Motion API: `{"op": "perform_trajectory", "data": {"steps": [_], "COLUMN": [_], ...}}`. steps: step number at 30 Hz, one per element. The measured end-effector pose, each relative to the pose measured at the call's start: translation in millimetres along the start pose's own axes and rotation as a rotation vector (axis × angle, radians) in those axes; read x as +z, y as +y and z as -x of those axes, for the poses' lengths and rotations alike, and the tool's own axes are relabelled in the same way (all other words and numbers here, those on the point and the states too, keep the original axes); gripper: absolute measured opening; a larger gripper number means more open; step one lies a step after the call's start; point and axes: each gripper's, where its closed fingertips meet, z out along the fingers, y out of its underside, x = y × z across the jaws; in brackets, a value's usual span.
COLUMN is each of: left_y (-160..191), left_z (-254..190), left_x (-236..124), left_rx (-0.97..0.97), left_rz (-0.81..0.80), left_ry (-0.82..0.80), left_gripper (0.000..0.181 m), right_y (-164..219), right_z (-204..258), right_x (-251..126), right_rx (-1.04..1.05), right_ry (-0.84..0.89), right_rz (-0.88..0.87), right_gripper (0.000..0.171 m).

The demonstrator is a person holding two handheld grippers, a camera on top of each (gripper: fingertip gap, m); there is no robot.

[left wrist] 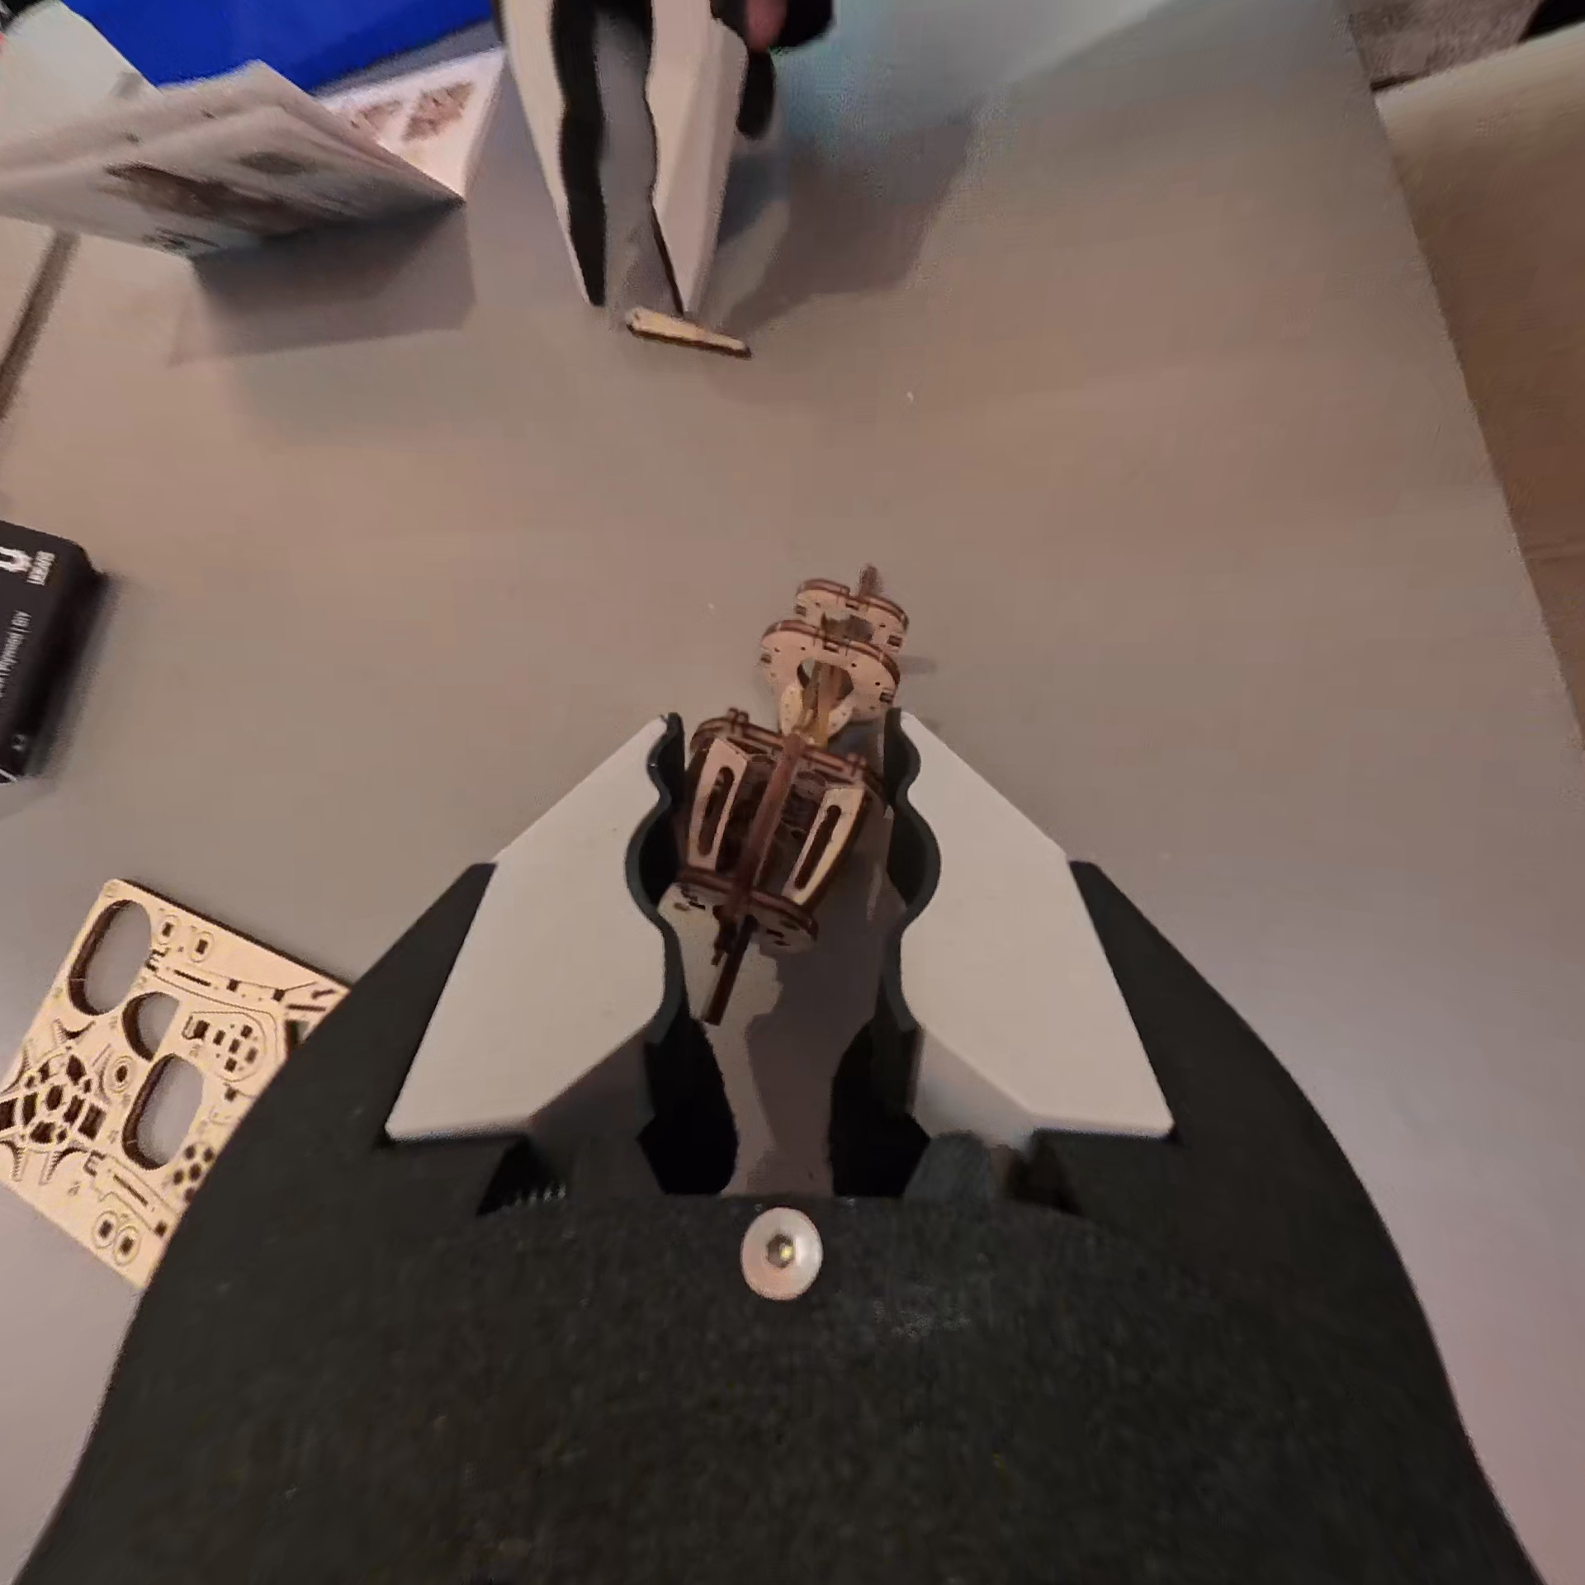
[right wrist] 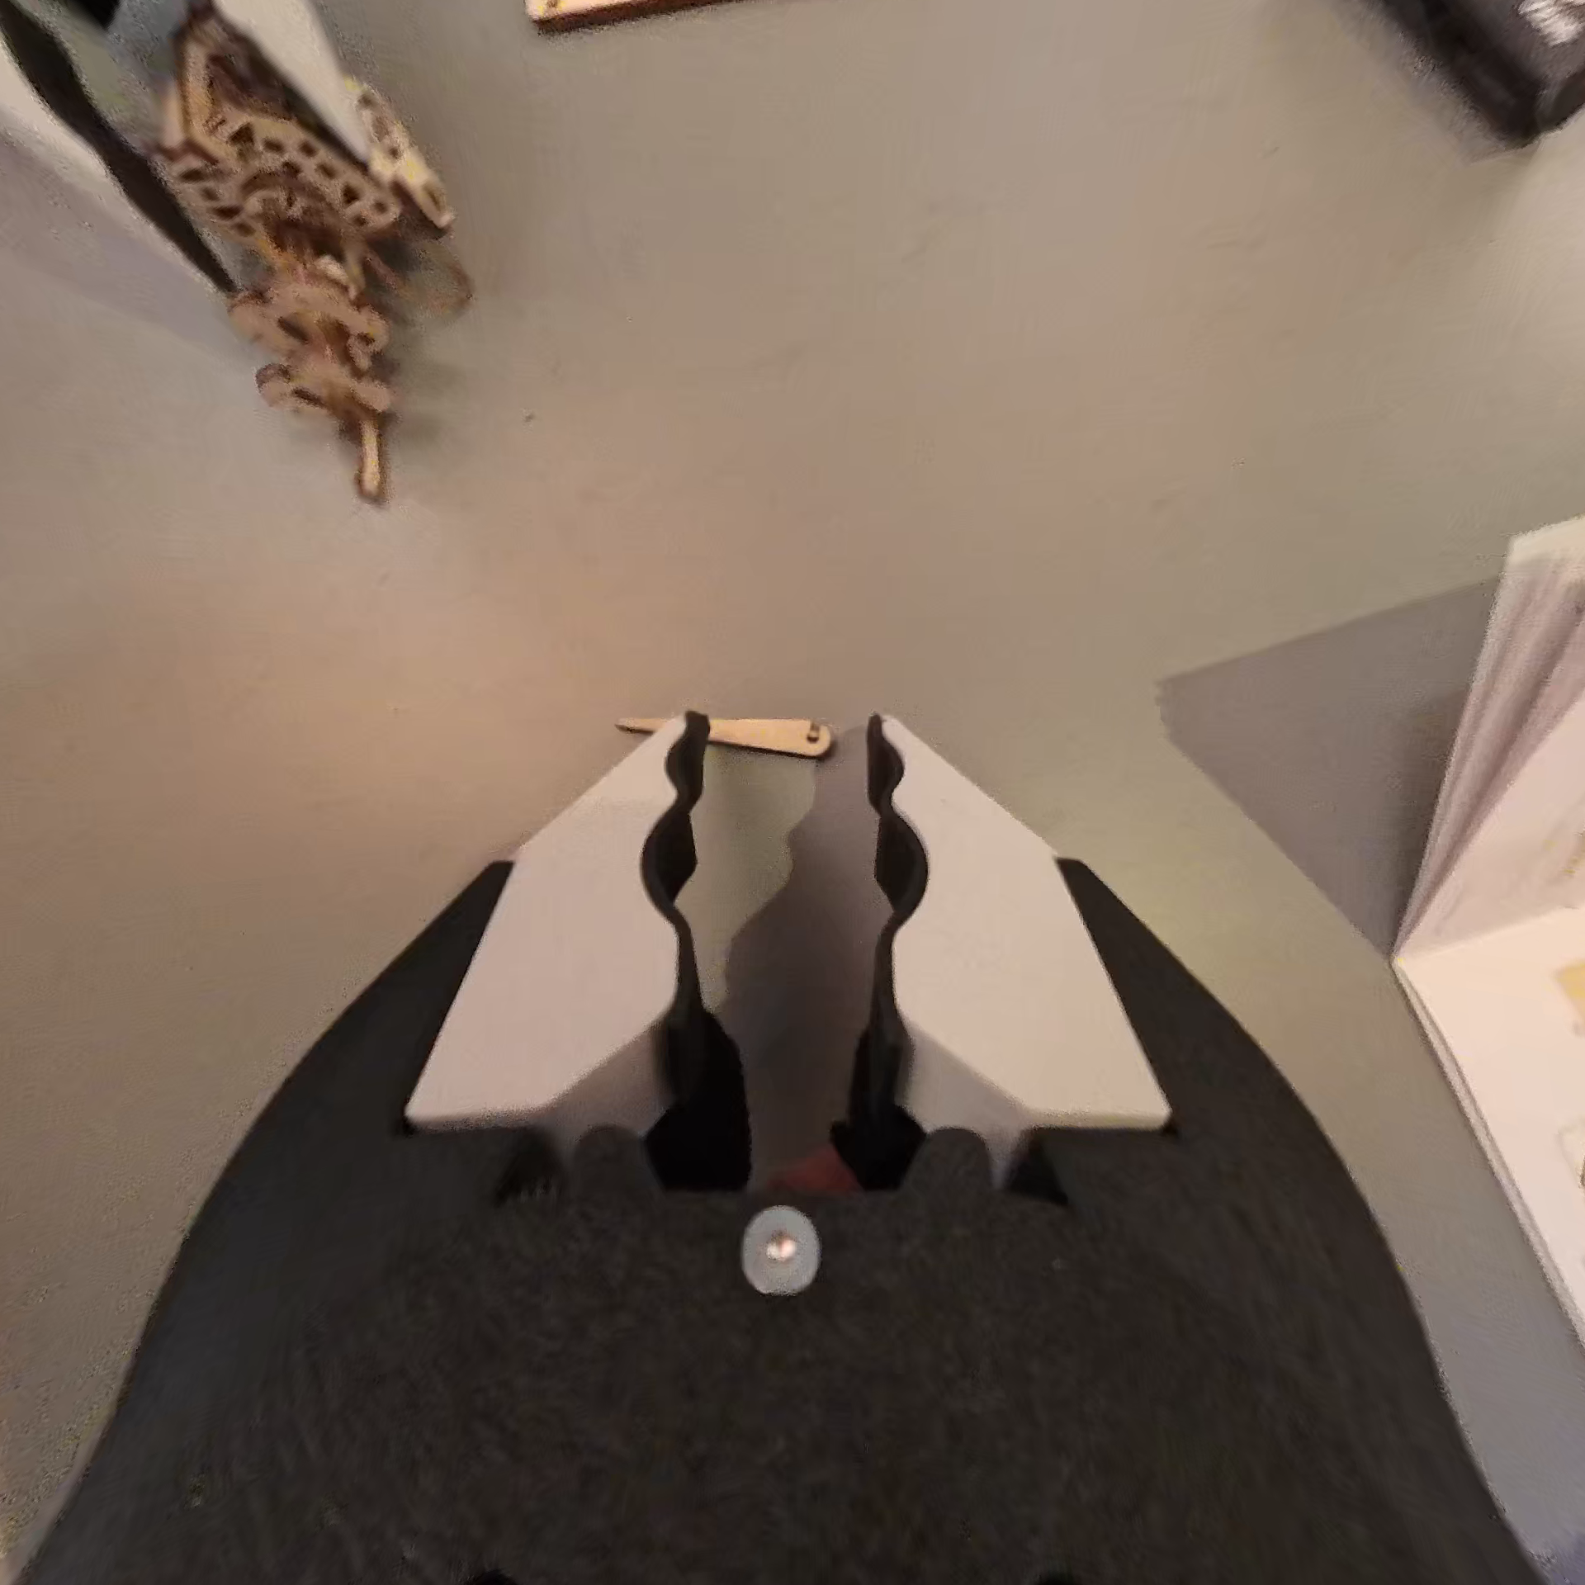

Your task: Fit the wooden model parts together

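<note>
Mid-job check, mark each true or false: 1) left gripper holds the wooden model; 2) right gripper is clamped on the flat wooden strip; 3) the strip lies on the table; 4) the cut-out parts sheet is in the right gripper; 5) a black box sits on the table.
1) True: the left gripper is shut on the wooden model.
2) False: the right gripper is open, and the flat wooden strip lies past its tips.
3) True: it lies flat on the table.
4) False: the parts sheet lies on the table.
5) True: black box.
</note>
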Motion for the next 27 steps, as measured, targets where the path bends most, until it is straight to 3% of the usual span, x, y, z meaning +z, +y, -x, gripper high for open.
{"op": "perform_trajectory", "data": {"steps": [4, 7, 11, 15, 22, 27], "left_y": [10.7, 21.2, 24.9, 23.2, 4.9, -21.1], "left_z": [-12.8, -16.7, -18.0, -19.3, 1.4, 13.4], "left_x": [-0.3, 1.5, 3.7, 5.4, 6.9, 2.1], "left_rx": [0.005, 0.022, 0.043, 0.046, 0.229, 0.337], "left_rz": [0.096, 0.184, 0.217, 0.219, 0.12, -0.016], "left_ry": [0.115, 0.176, 0.233, 0.245, -0.097, -0.348], "left_gripper": [0.065, 0.073, 0.06, 0.052, 0.052, 0.052], "right_y": [5.4, 7.5, 4.8, 2.6, 2.0, -41.9], "right_z": [0.5, -0.5, 1.0, 3.7, 5.5, 41.4], "right_x": [-3.8, -4.8, 4.3, 8.3, 5.1, -9.0], "right_rx": [-0.118, -0.187, -0.253, -0.288, -0.234, -0.221], "right_ry": [-0.112, -0.165, -0.196, -0.18, -0.021, -0.015], "right_rz": [0.062, 0.088, 0.08, 0.069, 0.053, -0.151], "right_gripper": [0.038, 0.038, 0.035, 0.008, 0.007, 0.007]}}
